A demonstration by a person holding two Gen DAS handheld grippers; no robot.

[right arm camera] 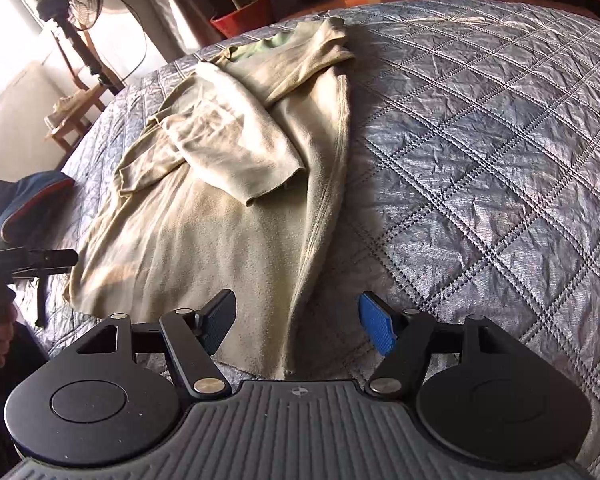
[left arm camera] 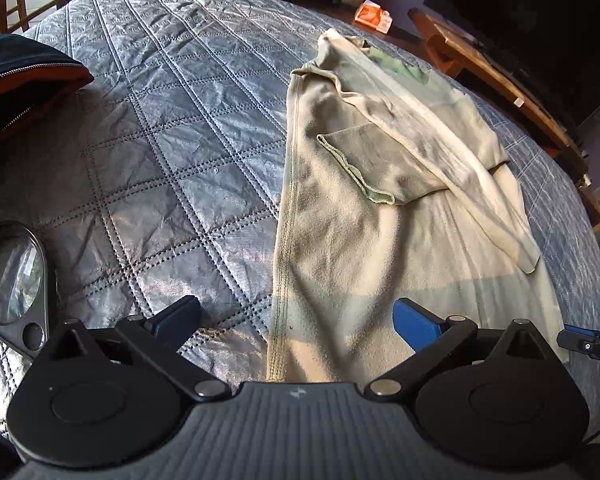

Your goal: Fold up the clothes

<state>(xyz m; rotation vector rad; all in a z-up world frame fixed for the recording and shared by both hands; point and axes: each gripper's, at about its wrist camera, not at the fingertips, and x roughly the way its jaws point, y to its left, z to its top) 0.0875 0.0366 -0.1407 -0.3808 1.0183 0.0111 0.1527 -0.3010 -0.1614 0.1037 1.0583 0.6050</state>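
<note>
Hovering over the near hem, my left gripper (left arm camera: 296,316) stood with its jaws spread wide and nothing between the pads, one finger over the quilt and the other over the cloth. My right gripper (right arm camera: 298,320) was likewise parted and empty, straddling the near right corner of the shirt (right arm camera: 228,216). That shirt, a pale beige long-sleeved one, lay lengthwise on the grey quilted bedspread (right arm camera: 480,160), collar at the far end, both sleeves (left arm camera: 380,160) already folded in across the body, so it formed a narrow strip. I judged the next step to be the crosswise fold, bringing the near hem up toward the collar. To do it well I would have pinched each near corner through all layers, taking the doubled side seam (left arm camera: 284,208) with the left tool, then lifted both corners together and level so the folded sleeves stayed put. Uneven lifting could have slid the upper sleeve off its place. A dark zipped bag (left arm camera: 24,80) sat at the far left, well apart from the garment.
</note>
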